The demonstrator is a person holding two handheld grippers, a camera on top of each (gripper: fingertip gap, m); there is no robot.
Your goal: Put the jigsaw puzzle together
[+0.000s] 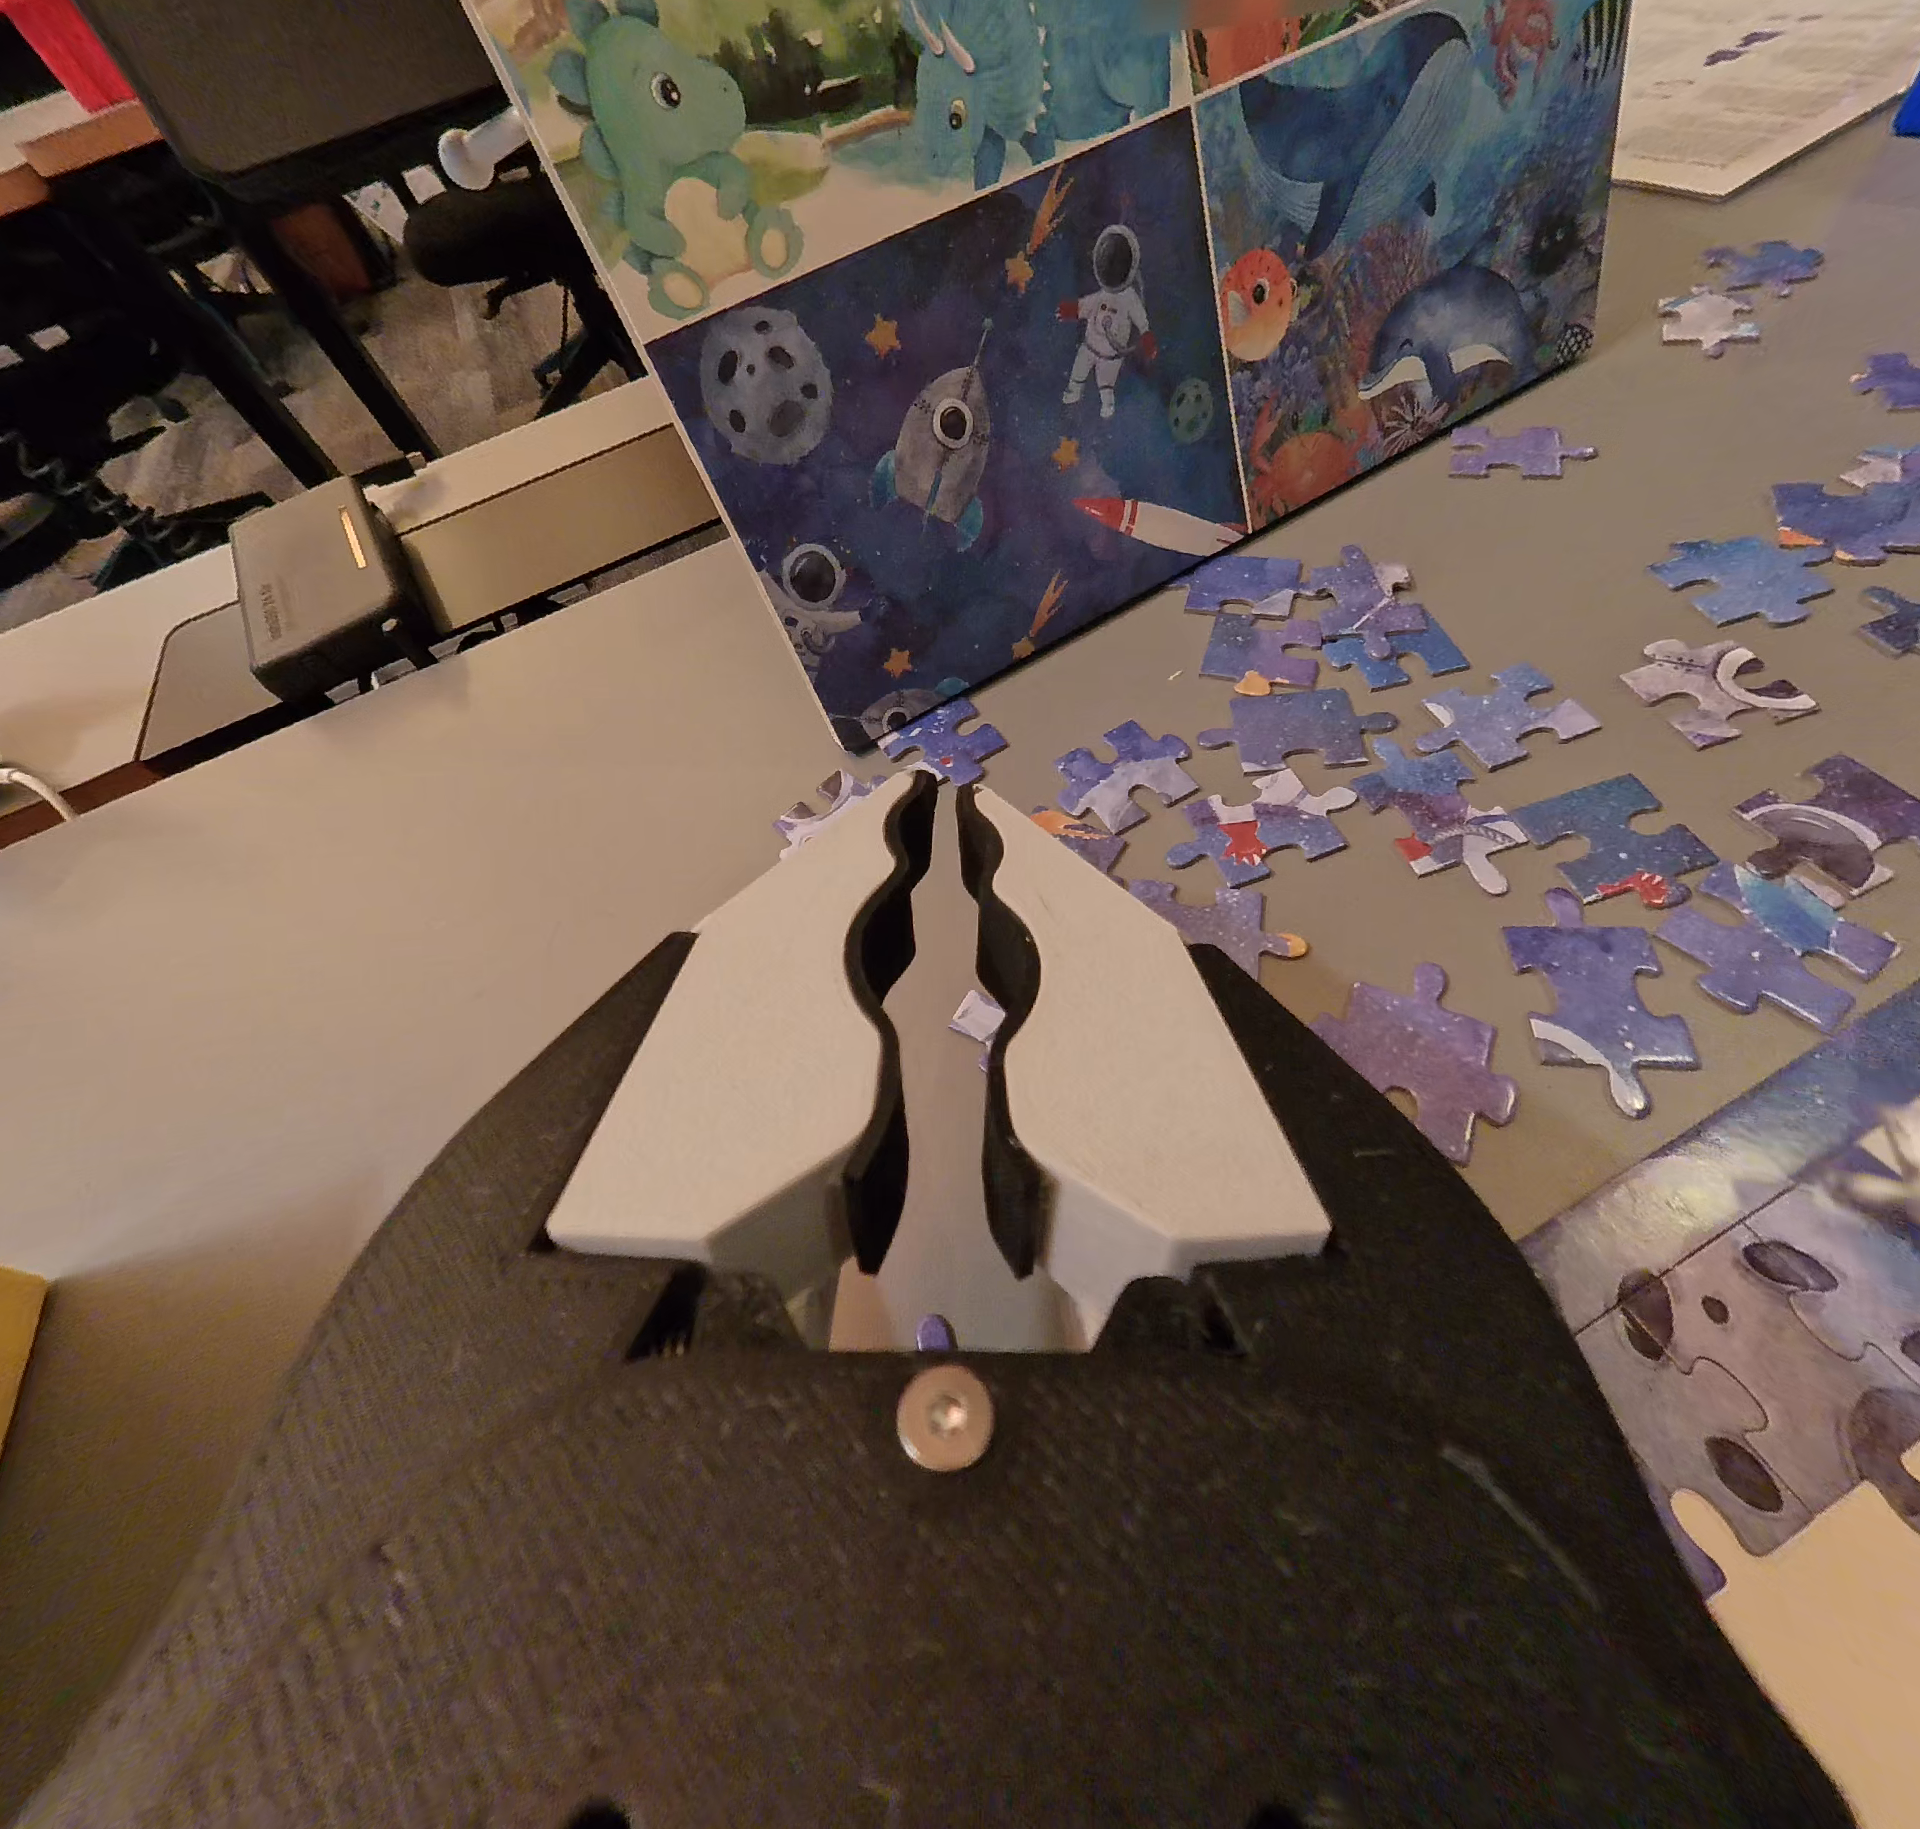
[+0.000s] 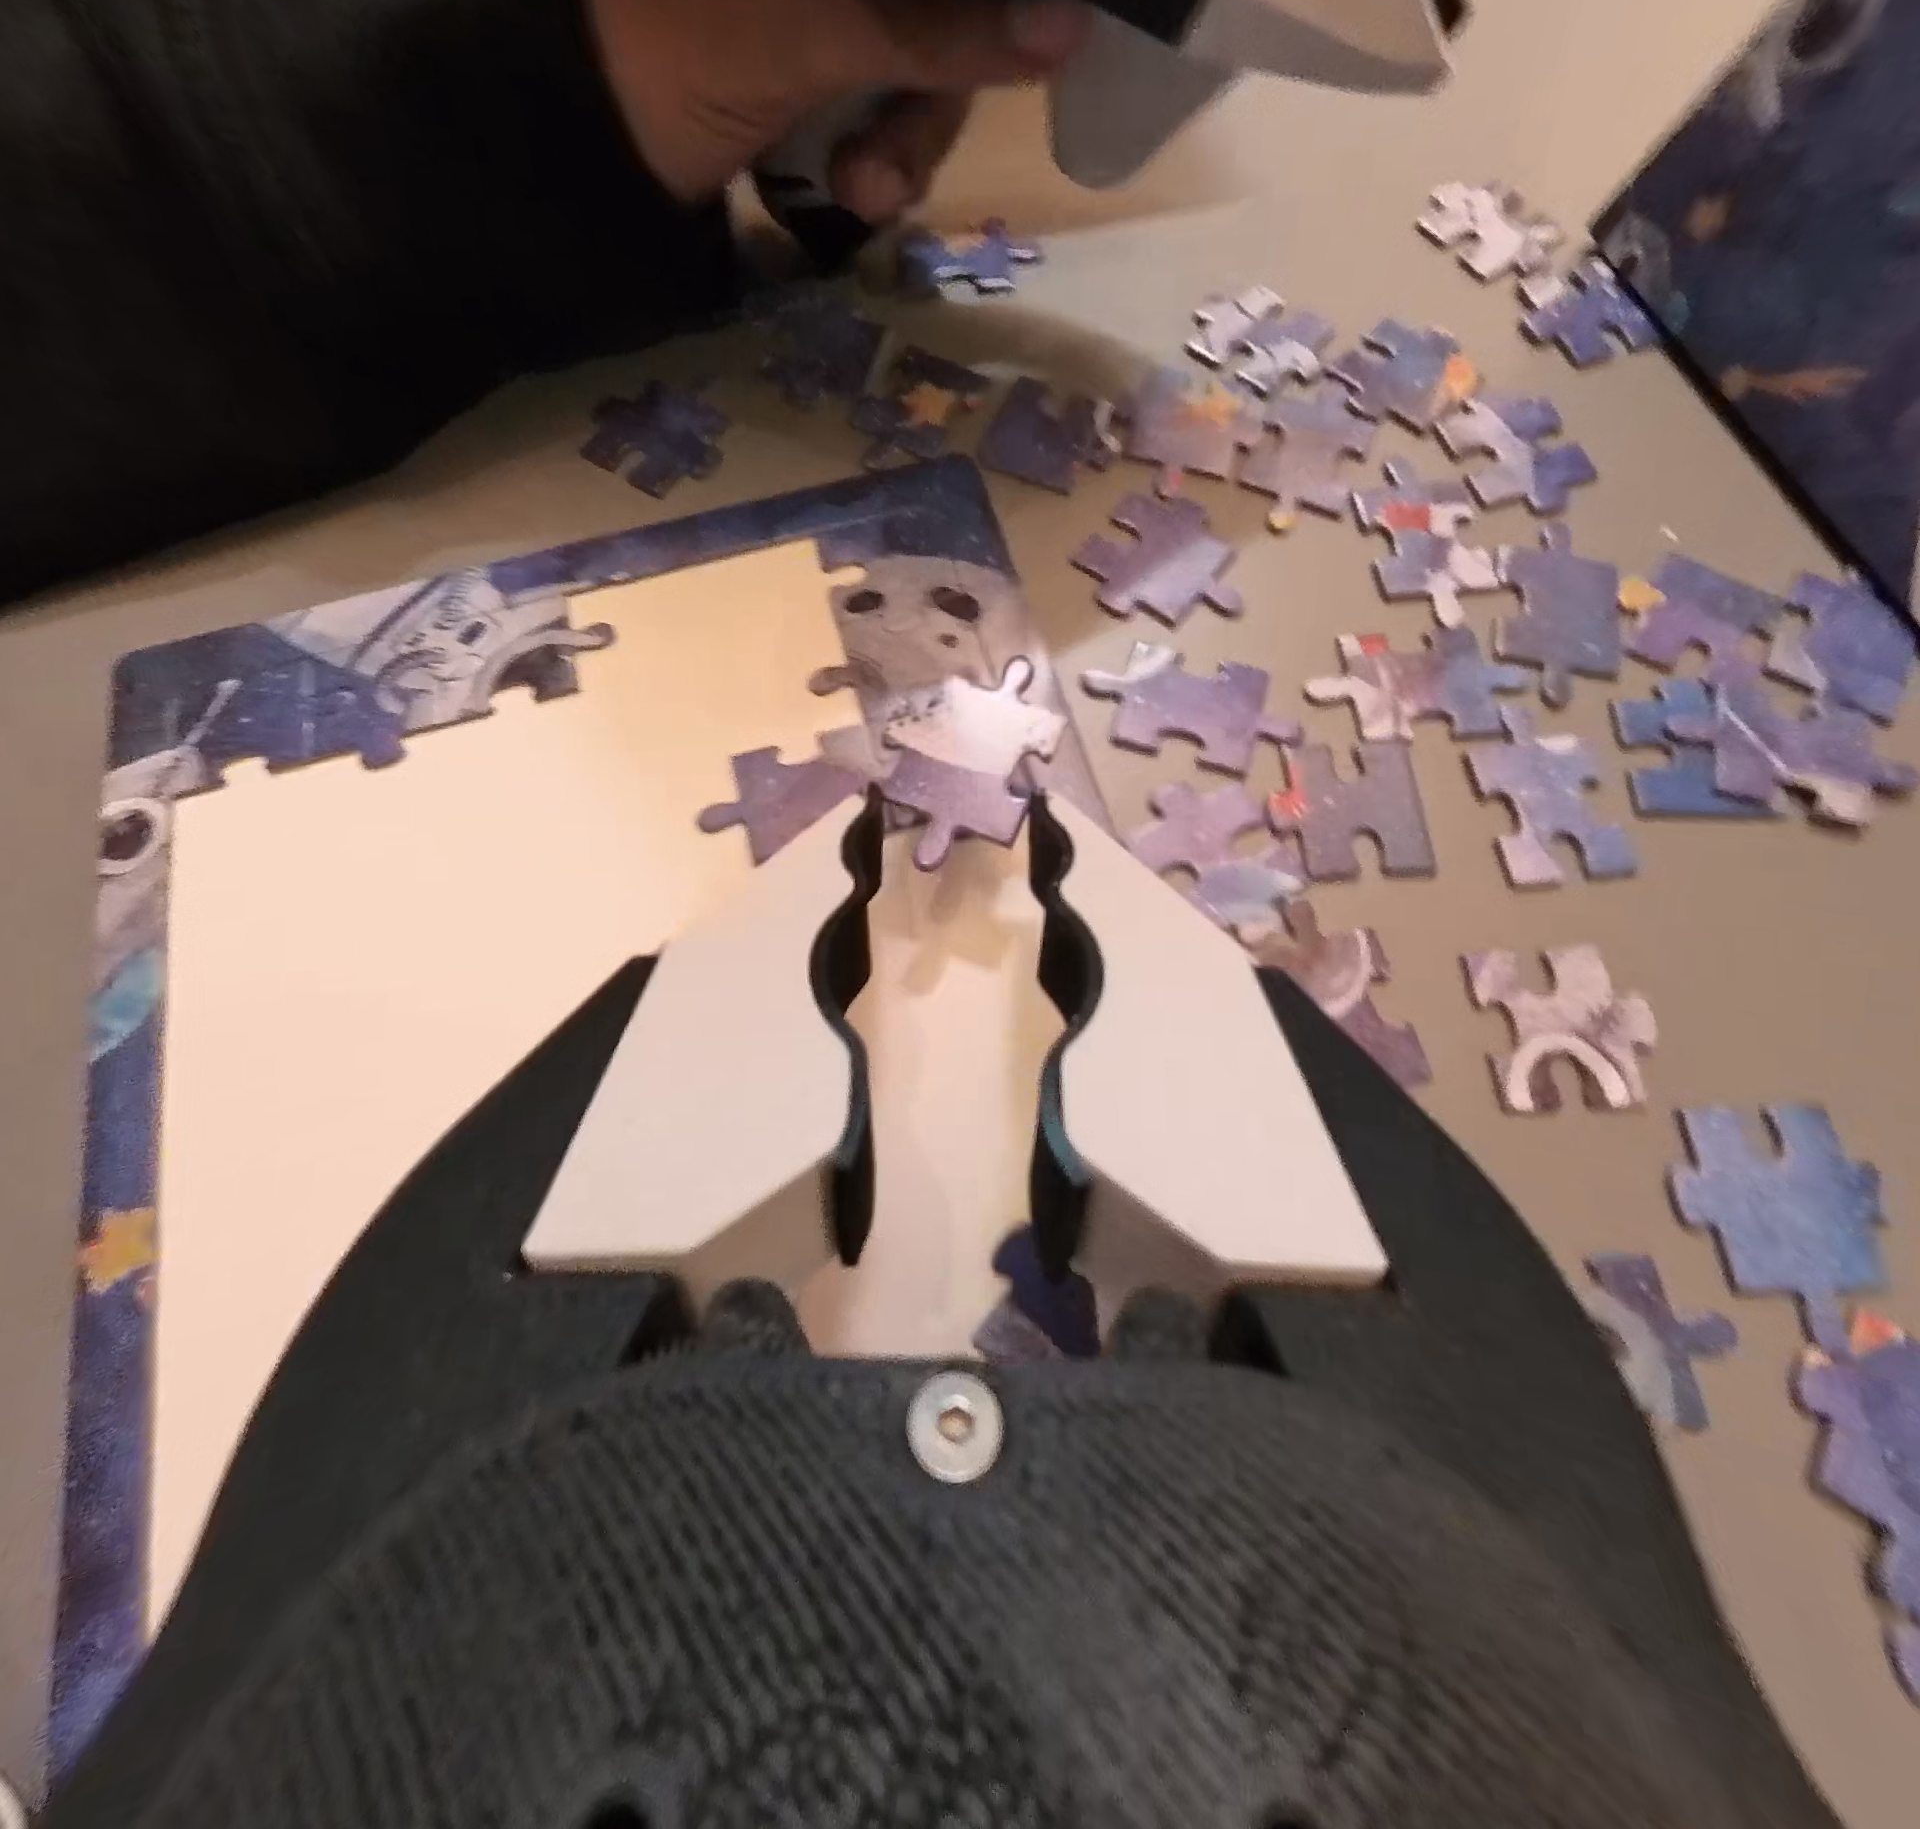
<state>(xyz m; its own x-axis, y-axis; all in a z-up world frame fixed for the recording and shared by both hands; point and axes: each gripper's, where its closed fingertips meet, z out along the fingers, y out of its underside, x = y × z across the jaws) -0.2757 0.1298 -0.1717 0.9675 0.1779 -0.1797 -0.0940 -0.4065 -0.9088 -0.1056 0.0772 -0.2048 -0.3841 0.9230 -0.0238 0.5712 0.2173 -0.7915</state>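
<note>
Right gripper [image 2: 951, 803]: jaws part-closed on a purple-and-white puzzle piece [image 2: 961, 751], black pads pressing its two side edges; the piece is carried flat at the fingertips, one knob pointing back between the fingers. It sits over the far right corner of the puzzle tray [image 2: 125, 948], above the already placed grey moon pieces [image 2: 914, 626]; view is motion-blurred, so whether it touches them cannot be told. Tray has a blue printed border, a few pieces seated along the far edge and right corner, and bare cream board [image 2: 416, 896] elsewhere. Right of the tray, loose pieces [image 2: 1507, 657] lie scattered on the grey table [image 2: 1195, 252], mostly face up, blue and purple. Left gripper [image 1: 943, 792]: jaws clenched with only a thin slit between the black wavy pads, nothing in them; it hovers over the table with its tips just short of a blue piece [image 1: 951, 735] lying at the foot of the puzzle box [image 1: 1039, 273]. The box stands upright on the table, printed with dinosaur, space and sea panels. A corner of the tray [image 1: 1766, 1364] shows at lower right in the left wrist view. Left gripper also appears at the top of the right wrist view, held by a hand [image 2: 790, 117] in a dark sleeve [image 2: 260, 221]. A sheet of paper [image 1: 1766, 65] lies beyond the box
</note>
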